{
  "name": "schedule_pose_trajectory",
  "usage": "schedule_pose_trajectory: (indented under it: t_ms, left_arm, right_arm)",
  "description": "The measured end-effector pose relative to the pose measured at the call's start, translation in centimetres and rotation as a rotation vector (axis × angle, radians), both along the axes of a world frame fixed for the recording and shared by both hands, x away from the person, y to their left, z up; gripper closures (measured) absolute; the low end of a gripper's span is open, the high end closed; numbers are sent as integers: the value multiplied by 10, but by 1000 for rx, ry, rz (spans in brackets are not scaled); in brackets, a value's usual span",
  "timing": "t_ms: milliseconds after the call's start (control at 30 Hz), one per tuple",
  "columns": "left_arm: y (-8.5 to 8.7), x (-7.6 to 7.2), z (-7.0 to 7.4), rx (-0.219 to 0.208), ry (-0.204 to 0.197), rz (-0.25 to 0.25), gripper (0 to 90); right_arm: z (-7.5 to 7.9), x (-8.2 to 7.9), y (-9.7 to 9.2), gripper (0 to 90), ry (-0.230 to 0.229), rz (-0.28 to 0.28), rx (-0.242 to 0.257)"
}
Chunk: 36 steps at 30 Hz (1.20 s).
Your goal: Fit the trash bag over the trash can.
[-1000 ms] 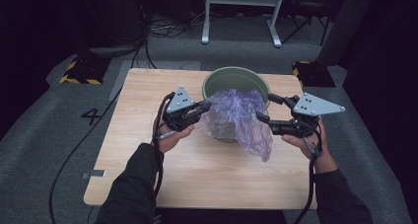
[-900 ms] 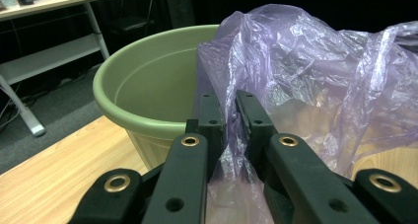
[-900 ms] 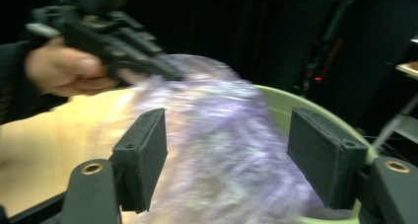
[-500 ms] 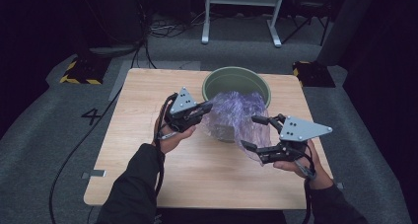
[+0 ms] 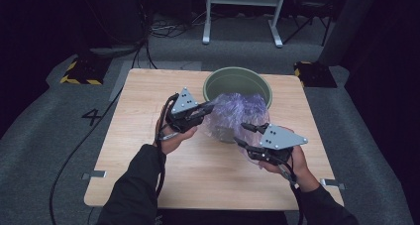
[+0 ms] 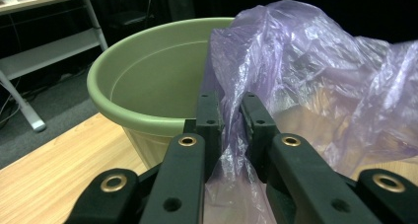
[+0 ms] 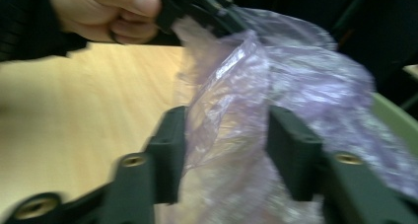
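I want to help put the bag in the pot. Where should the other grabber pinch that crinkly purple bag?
Best guess: pinch the loose plastic edge of the purple bag hanging nearest the person, coming from the right. The left gripper already clamps a fold beside the green pot. The right gripper has film between its closing jaws, not yet pinched. Thin film bunches easily, so any free fold works.

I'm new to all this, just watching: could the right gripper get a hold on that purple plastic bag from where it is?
Probably yes. The purple bag already lies between the right gripper's jaws, which have just been closing, with nothing in the way. The left gripper is clamped on another part of the bag, beside the green tub.
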<state>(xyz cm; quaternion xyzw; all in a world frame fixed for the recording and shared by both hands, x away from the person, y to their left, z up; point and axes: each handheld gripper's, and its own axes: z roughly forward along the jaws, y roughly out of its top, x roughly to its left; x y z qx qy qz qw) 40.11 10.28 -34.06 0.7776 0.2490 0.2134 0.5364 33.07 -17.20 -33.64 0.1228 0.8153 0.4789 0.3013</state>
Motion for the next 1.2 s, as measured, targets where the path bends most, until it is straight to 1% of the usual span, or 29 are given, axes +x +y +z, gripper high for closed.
schedule_pose_trajectory:
  t_ms: [33, 67, 100, 133, 167, 200, 233, 267, 300, 333, 400, 433, 533, 567, 600, 633, 667, 700, 733, 767, 800, 833, 867, 900, 933, 967, 1000, 1100, 1200]
  left_arm:
    - [0, 0, 0, -3, 0, -5, 790]
    - [1, 0, 0, -7, 0, -5, 774]
    - [2, 0, 1, -12, -3, -5, 723]
    - [3, 1, 1, -18, -3, -13, 723]
    - [4, 1, 1, -21, -2, -11, 697]
    - [4, 2, 1, -25, 3, -4, 635]
    - [5, 3, 1, -32, 13, -12, 592]
    - [6, 4, 2, -39, 21, -16, 542]
    - [7, 5, 2, -36, 24, -9, 468]
    - [7, 5, 2, -37, 32, -3, 422]
    - [9, 6, 2, -54, 49, -26, 366]
    - [10, 6, 1, -64, 50, -38, 328]
    - [11, 4, 1, -66, 55, -62, 258]
    - [12, 2, 1, -66, 49, -67, 238]
    - [13, 1, 1, -56, 41, -60, 233]
    - [13, -1, 1, -43, 39, -56, 233]
    - [15, -2, 1, -39, 33, -62, 225]
    - [17, -3, 0, -40, 37, -73, 211]
    - [19, -3, 0, -36, 45, -76, 210]
    - [20, -3, -1, -39, 48, -86, 210]
    - [21, -4, -2, -41, 49, -96, 210]
    - [23, -5, -2, -37, 50, -100, 210]
    - [24, -5, -2, -38, 52, -109, 211]
    - [25, -7, -2, -43, 55, -119, 211]
    - [26, -8, -2, -44, 51, -123, 210]
    - [27, -10, -1, -46, 45, -115, 210]
    - [28, -13, 1, -49, 39, -122, 210]
    - [30, -19, 4, -71, 28, -134, 204]
    - [27, -29, 9, -68, 16, -167, 193]
  right_arm:
    - [1, 2, -2, 657, -28, -14, -8]
    - [2, 4, -3, 703, -42, -21, -13]
    - [5, 10, -9, 778, -63, -33, -20]
    - [5, 10, -9, 778, -63, -33, -20]
    - [6, 12, -12, 796, -58, -33, -10]
    - [9, 16, -16, 823, -61, -43, -4]
    - [11, 20, -19, 835, -69, -61, -8]
    - [14, 24, -23, 850, -70, -71, -1]
    - [17, 28, -28, 862, -63, -83, 17]
    - [18, 31, -31, 868, -60, -94, 23]
    - [22, 38, -39, 890, -56, -123, 42]
    - [24, 42, -42, 894, -47, -137, 52]
    - [28, 53, -51, 900, -13, -168, 100]
    - [29, 55, -52, 900, -11, -179, 98]
    - [30, 60, -52, 900, -11, -195, 93]
    - [30, 60, -52, 900, -11, -195, 93]
    - [30, 61, -52, 900, -12, -200, 88]
    - [31, 63, -52, 900, -12, -207, 84]
    - [31, 68, -53, 900, 0, -222, 81]
    - [31, 68, -53, 900, 0, -222, 81]
    - [32, 73, -55, 900, 16, -232, 92]
    - [32, 73, -55, 900, 16, -232, 92]
    - [32, 79, -57, 900, 27, -247, 97]
    - [32, 79, -57, 900, 27, -247, 97]
    - [33, 83, -58, 900, 32, -262, 95]
    - [33, 83, -58, 900, 32, -262, 95]
    - [34, 85, -58, 900, 34, -269, 94]
    - [33, 93, -60, 900, 48, -298, 92]
    - [33, 95, -60, 900, 54, -308, 90]
